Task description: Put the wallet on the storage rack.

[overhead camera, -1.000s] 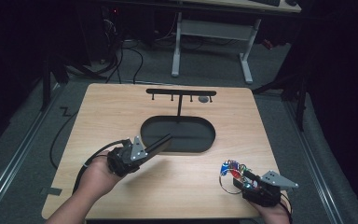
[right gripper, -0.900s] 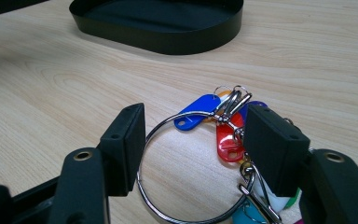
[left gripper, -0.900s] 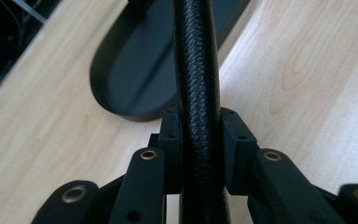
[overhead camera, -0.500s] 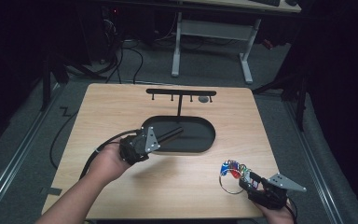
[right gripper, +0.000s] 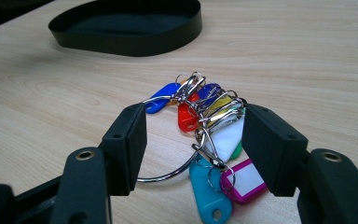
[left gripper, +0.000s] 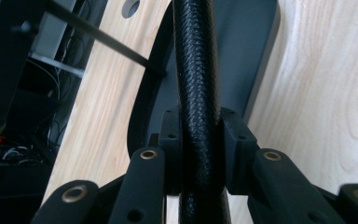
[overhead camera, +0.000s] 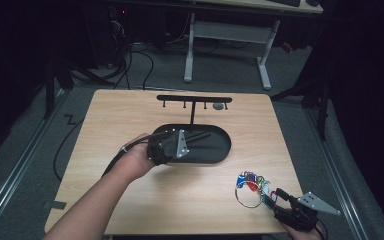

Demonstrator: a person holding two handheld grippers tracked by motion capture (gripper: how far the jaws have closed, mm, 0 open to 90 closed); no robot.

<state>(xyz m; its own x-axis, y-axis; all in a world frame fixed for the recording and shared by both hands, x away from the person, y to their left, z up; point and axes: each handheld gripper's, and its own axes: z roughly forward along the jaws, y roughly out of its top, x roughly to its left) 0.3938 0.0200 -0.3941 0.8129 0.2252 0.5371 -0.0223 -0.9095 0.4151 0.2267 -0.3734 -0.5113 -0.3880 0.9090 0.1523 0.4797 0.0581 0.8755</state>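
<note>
We see the table (overhead camera: pixel 130 120) lit from above while the frame edges fall to black; in the left gripper view the near cable (left gripper: pixel 198 93) looks soft and the upper left blurs.

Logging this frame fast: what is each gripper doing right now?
Left gripper: shut on the black braided cable, above the tray.
Right gripper: open, fingers either side of the key ring, not gripping.

Light wooden table (overhead camera: pixel 130 125), black oval tray (overhead camera: pixel 220 150), key-tag ring (overhead camera: pixel 250 187), black T-shaped rack (overhead camera: pixel 194 99)
</note>
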